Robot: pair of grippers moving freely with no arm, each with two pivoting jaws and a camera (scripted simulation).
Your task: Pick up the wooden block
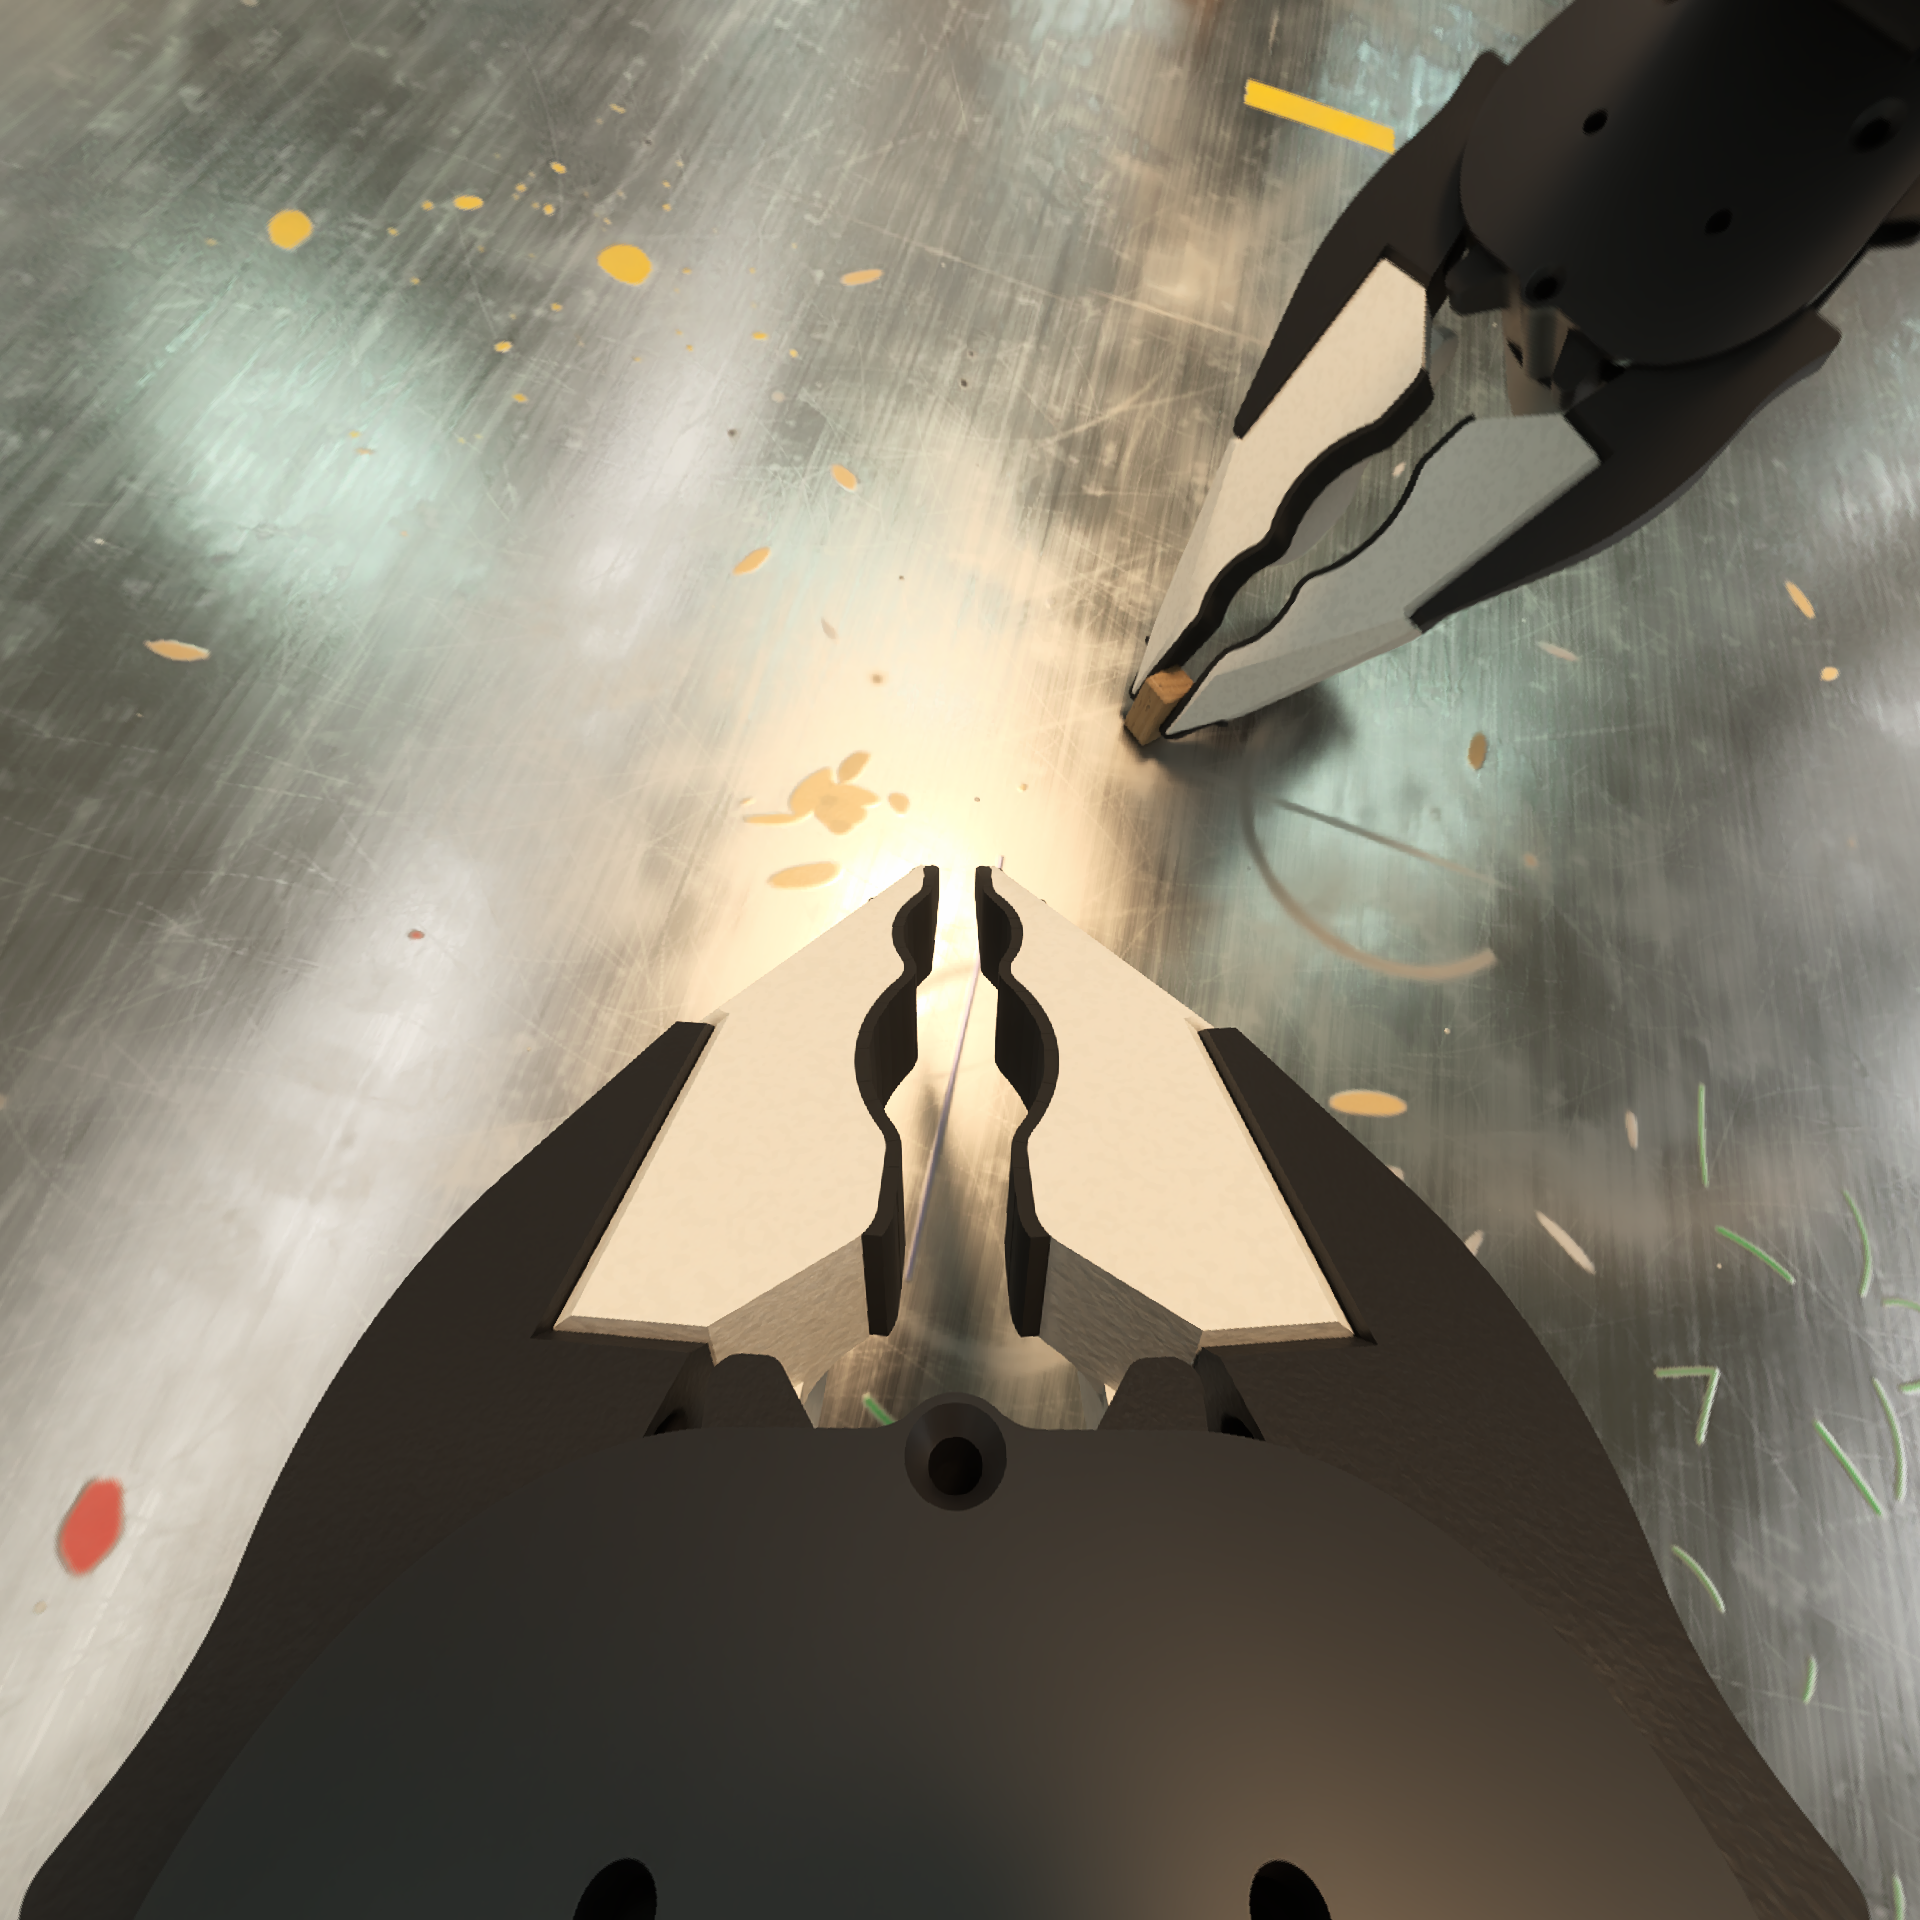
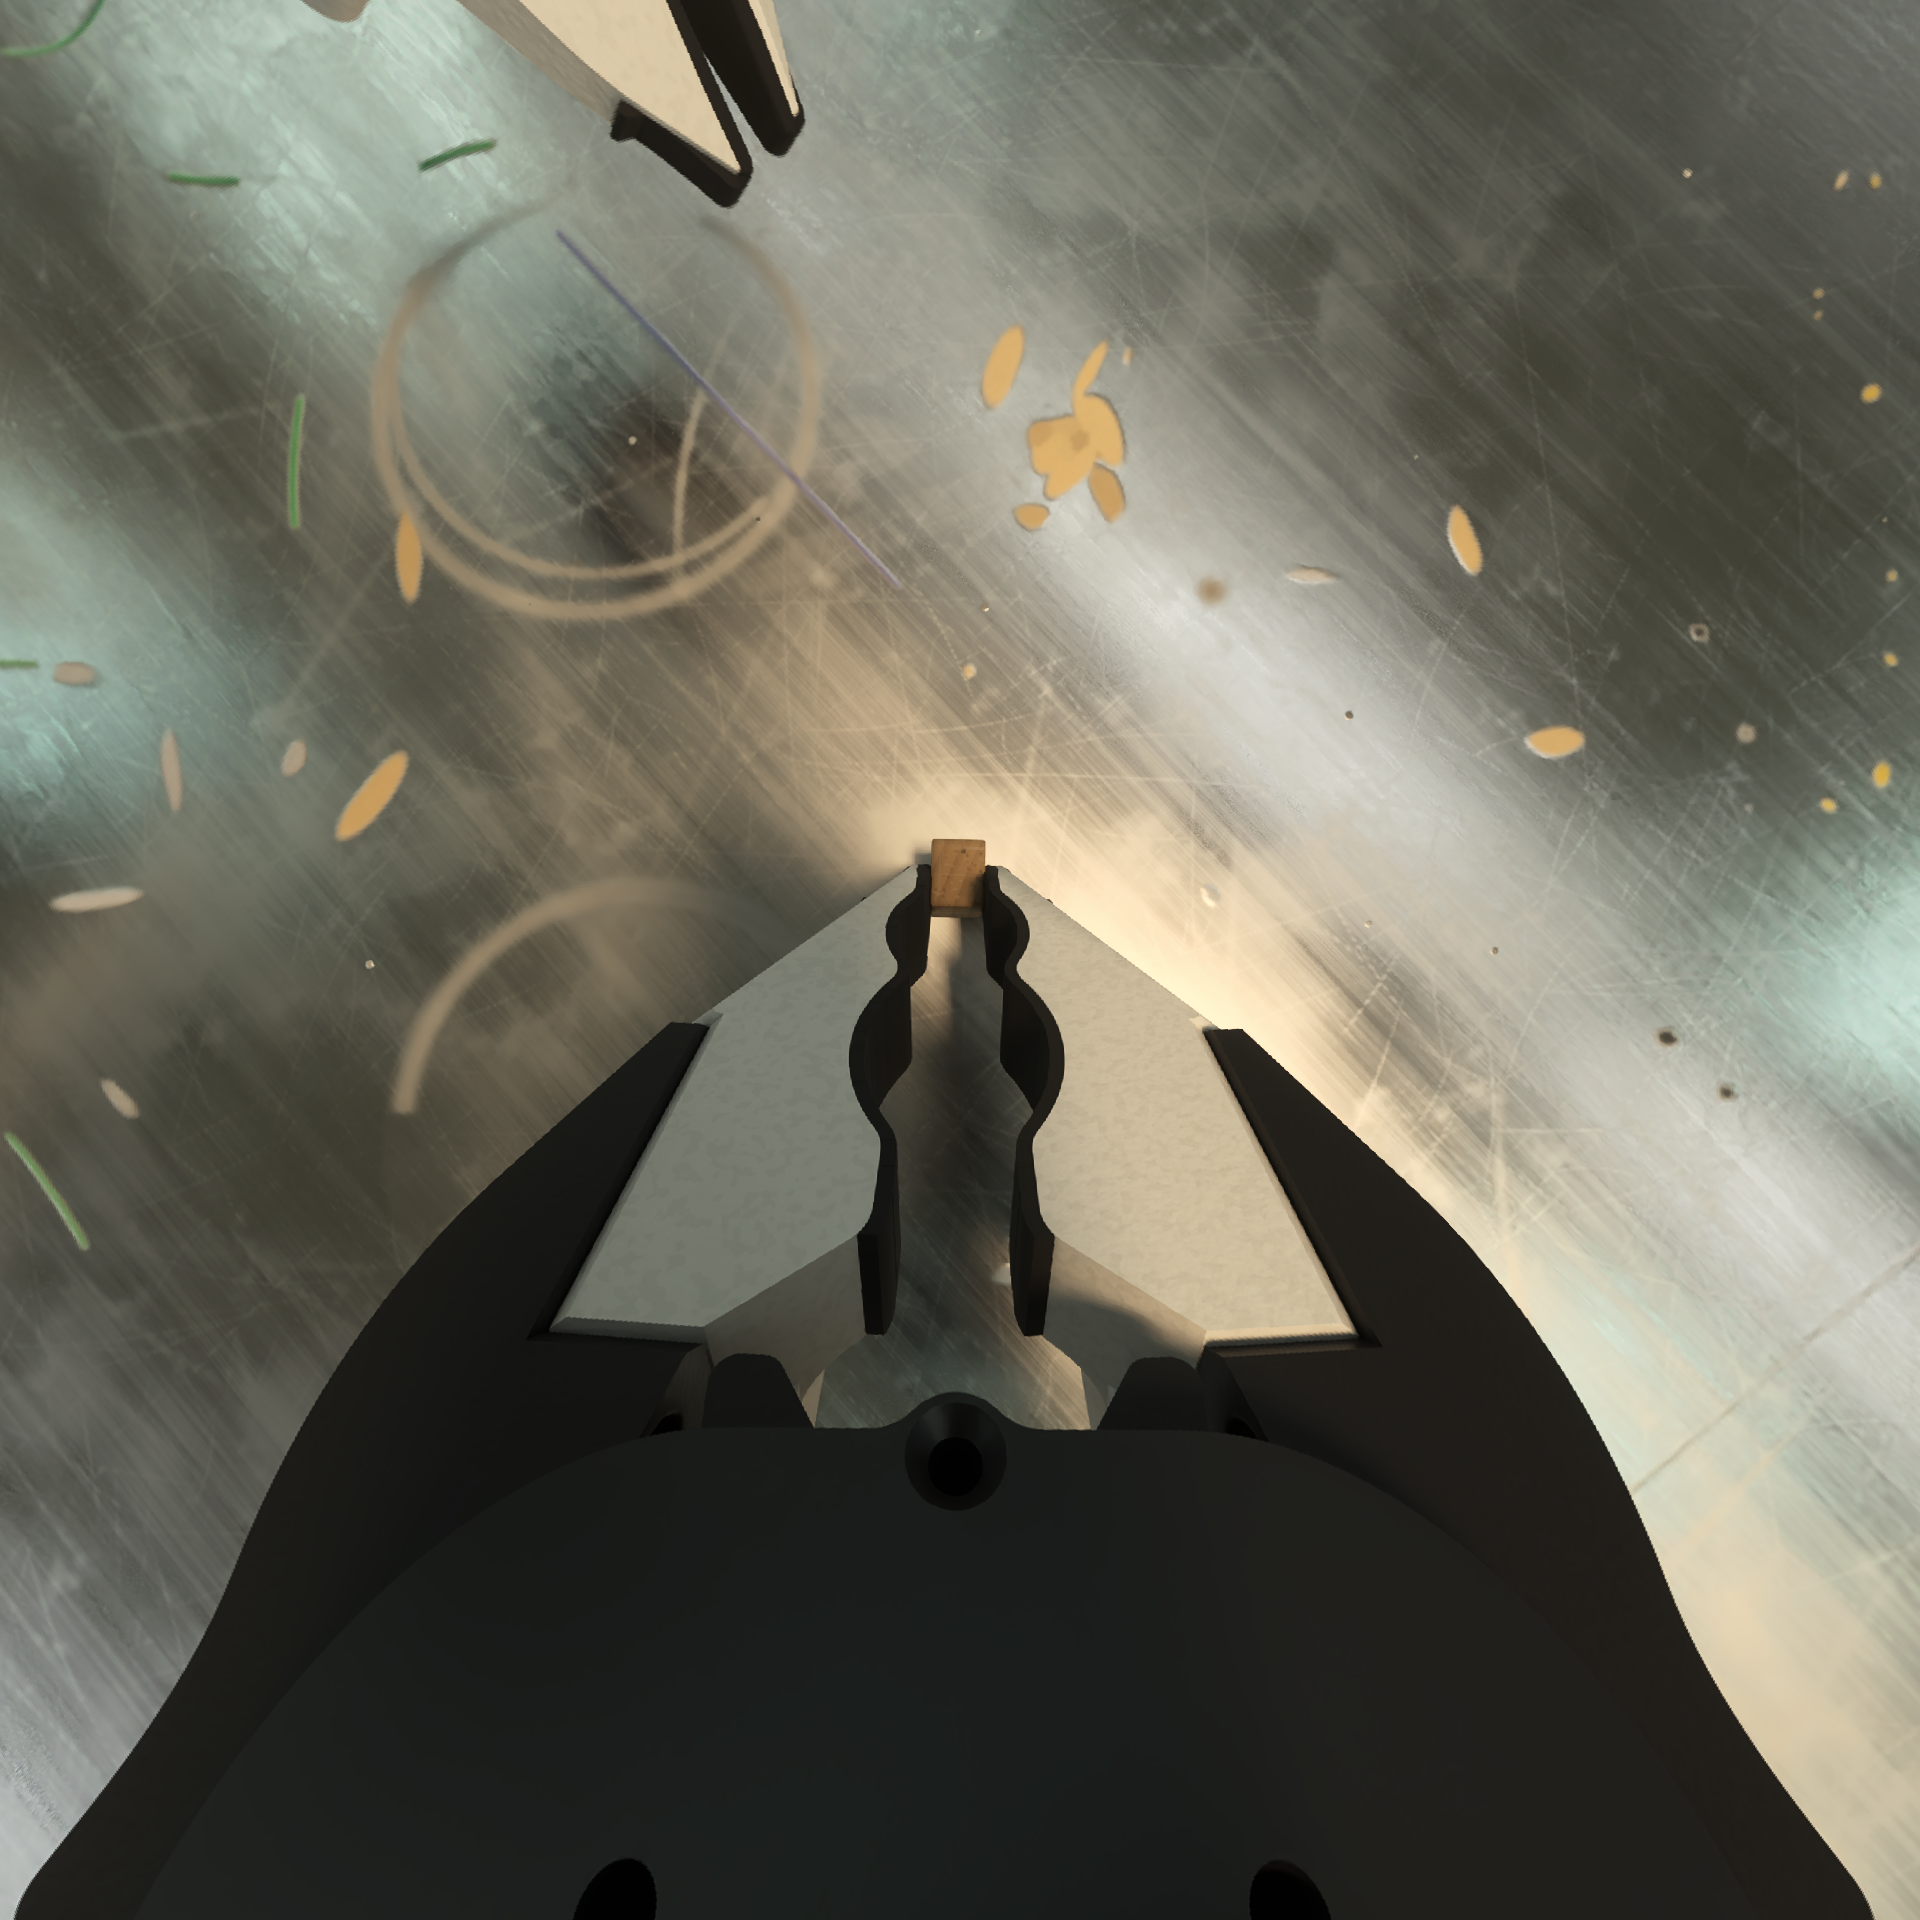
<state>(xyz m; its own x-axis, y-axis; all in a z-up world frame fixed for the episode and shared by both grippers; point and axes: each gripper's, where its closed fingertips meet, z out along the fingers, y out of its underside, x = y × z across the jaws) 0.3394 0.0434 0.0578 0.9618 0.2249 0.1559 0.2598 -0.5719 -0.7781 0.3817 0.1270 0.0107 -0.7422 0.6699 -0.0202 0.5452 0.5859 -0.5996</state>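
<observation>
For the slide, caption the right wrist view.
Right gripper pinches the small wooden block at its fingertips on a scratched metal tabletop.

Both wrist cameras are looking steeply down along their fingers, close over the scratched metal surface (image 1: 416,727); both are sharing the wooden block (image 2: 957,875) and the stained patch around it

No readable text, labels or numbers anywhere.

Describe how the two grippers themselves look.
Left gripper and right gripper match: rounded matte black bodies with round holes, black arms, and pale cream tapered jaws with wavy black inner edges. No cables, markings or sleeves show.
</observation>
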